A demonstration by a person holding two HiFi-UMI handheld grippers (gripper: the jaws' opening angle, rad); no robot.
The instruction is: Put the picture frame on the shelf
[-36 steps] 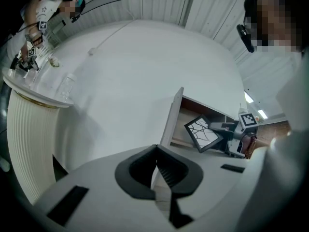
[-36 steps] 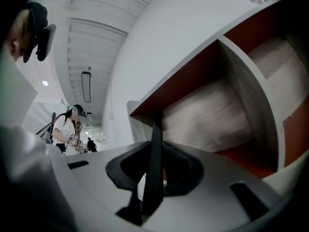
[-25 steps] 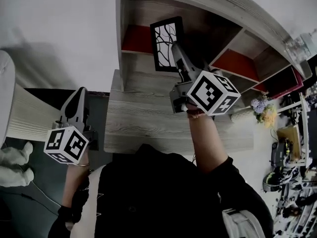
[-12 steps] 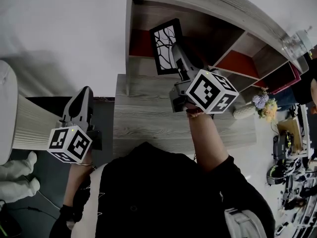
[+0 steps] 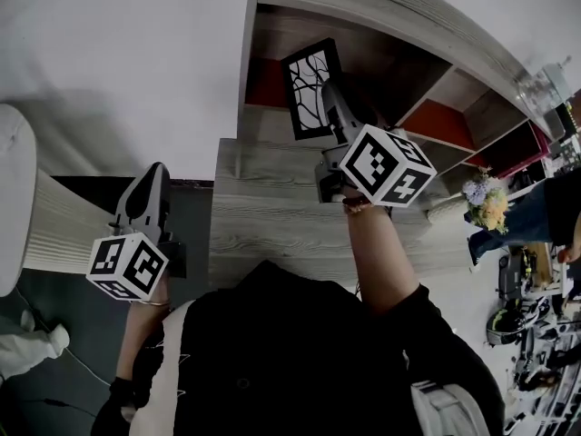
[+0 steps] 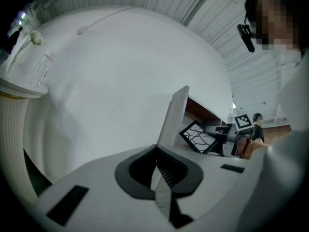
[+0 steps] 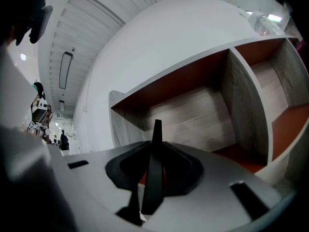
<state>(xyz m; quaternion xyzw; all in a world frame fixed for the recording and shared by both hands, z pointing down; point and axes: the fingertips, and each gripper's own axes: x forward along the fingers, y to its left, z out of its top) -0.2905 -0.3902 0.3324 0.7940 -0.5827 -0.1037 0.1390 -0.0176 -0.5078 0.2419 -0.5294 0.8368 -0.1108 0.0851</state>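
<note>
The black picture frame (image 5: 311,82), with a white branch pattern, stands tilted in the shelf's (image 5: 381,12) leftmost compartment, over its red floor (image 5: 266,86). My right gripper (image 5: 329,96) reaches into that compartment and is shut on the frame's right edge. In the right gripper view the frame (image 7: 155,163) shows edge-on between the jaws of the right gripper (image 7: 154,151), which have just been opening a little. My left gripper (image 5: 150,173) hangs left of the desk, shut and empty. In the left gripper view its tips (image 6: 157,164) meet, and the frame (image 6: 198,137) shows far off.
A grey wood desk top (image 5: 272,225) lies in front of the shelf. More compartments with red floors (image 5: 434,118) run to the right. Flowers (image 5: 486,203) and clutter stand at the right, where a person in blue (image 5: 536,212) passes. A white ribbed round object (image 5: 45,225) sits at the left.
The head view has shifted, and the frame now sits a little nearer the compartment's left wall. A person in blue has come into view at the right. The left gripper has kept still.
</note>
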